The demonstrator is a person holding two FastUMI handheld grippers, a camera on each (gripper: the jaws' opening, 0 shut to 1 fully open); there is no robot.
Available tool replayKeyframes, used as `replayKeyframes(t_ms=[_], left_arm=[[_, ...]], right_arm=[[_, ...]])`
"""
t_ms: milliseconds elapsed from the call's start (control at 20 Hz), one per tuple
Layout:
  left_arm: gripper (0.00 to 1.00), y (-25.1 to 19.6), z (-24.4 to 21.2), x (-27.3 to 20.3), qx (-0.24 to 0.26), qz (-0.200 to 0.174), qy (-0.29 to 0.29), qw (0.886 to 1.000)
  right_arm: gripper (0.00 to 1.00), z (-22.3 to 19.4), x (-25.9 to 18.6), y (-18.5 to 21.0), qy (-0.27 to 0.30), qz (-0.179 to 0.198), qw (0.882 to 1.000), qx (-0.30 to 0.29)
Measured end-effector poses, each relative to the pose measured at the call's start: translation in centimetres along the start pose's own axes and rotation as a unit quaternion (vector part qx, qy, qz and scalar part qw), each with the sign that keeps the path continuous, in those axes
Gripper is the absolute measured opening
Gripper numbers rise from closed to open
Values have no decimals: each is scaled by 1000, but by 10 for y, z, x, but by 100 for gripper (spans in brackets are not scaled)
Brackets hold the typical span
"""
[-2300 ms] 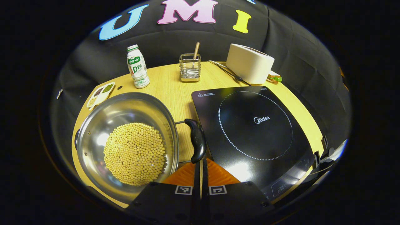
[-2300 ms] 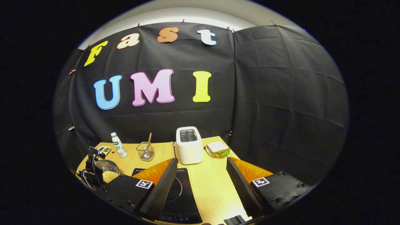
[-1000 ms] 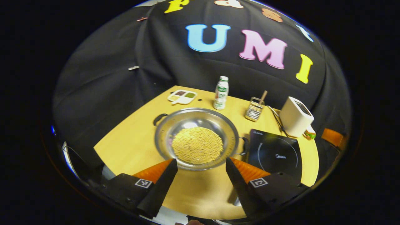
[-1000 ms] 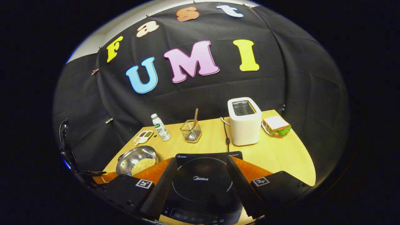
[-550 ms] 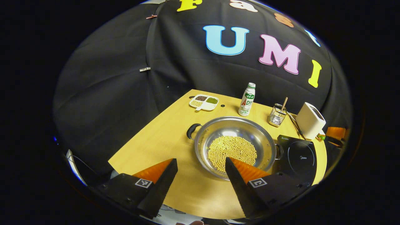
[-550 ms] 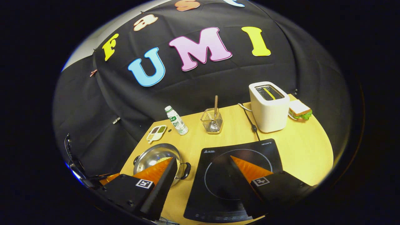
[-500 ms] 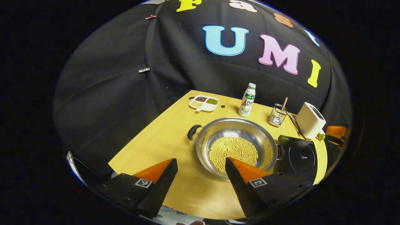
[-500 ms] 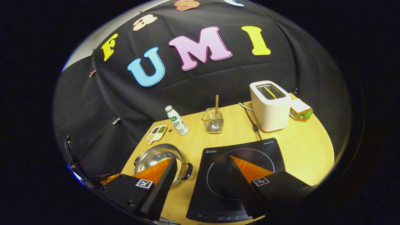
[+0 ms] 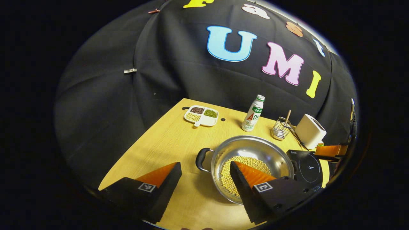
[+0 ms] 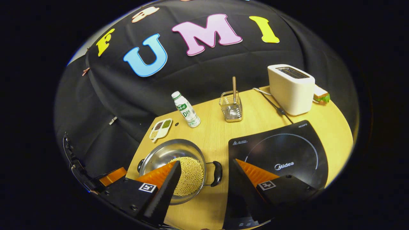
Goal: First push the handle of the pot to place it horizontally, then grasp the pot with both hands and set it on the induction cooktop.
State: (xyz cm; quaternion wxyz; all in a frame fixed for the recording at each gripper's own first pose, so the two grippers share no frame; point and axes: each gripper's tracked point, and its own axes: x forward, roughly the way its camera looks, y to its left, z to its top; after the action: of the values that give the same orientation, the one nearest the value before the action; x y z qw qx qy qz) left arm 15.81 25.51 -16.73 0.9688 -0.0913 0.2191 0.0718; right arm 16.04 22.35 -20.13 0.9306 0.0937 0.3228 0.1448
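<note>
A steel pot (image 9: 255,148) holding yellow soybeans (image 9: 230,175) rests on the wooden table (image 9: 166,143), left of the black induction cooktop (image 9: 308,166). My left gripper (image 9: 205,166) is open, hovering near the pot's black left handle (image 9: 200,159), its right finger over the beans. In the right gripper view the pot (image 10: 163,153) has its right handle (image 10: 218,173) beside the cooktop (image 10: 281,153). My right gripper (image 10: 205,164) is open above that handle, touching nothing. The left gripper (image 10: 111,175) shows at lower left; the right gripper (image 9: 330,150) shows at the far right.
At the back of the table stand a small bottle (image 10: 187,110), a divided dish of beans (image 10: 160,127), a wire holder with a wooden stick (image 10: 231,107), a white toaster (image 10: 290,88) with its cord, and a sandwich (image 10: 321,94). Black cloth walls surround the table.
The left gripper, earlier shut by the pot's right handle, has opened, drawn back and swung to the left handle. The right gripper has dropped toward the pot's right handle.
</note>
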Motion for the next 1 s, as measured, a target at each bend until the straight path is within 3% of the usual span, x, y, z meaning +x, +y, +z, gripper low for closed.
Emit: replayKeyframes(t_ms=[400, 1000], left_arm=[[96, 0, -19, 55, -28, -59, 22, 998], [94, -3, -39, 102, -16, -117, 69, 991]], right_arm=[[99, -34, 48, -8, 17, -29, 999, 7], [99, -59, 84, -3, 32, -41, 999, 14]])
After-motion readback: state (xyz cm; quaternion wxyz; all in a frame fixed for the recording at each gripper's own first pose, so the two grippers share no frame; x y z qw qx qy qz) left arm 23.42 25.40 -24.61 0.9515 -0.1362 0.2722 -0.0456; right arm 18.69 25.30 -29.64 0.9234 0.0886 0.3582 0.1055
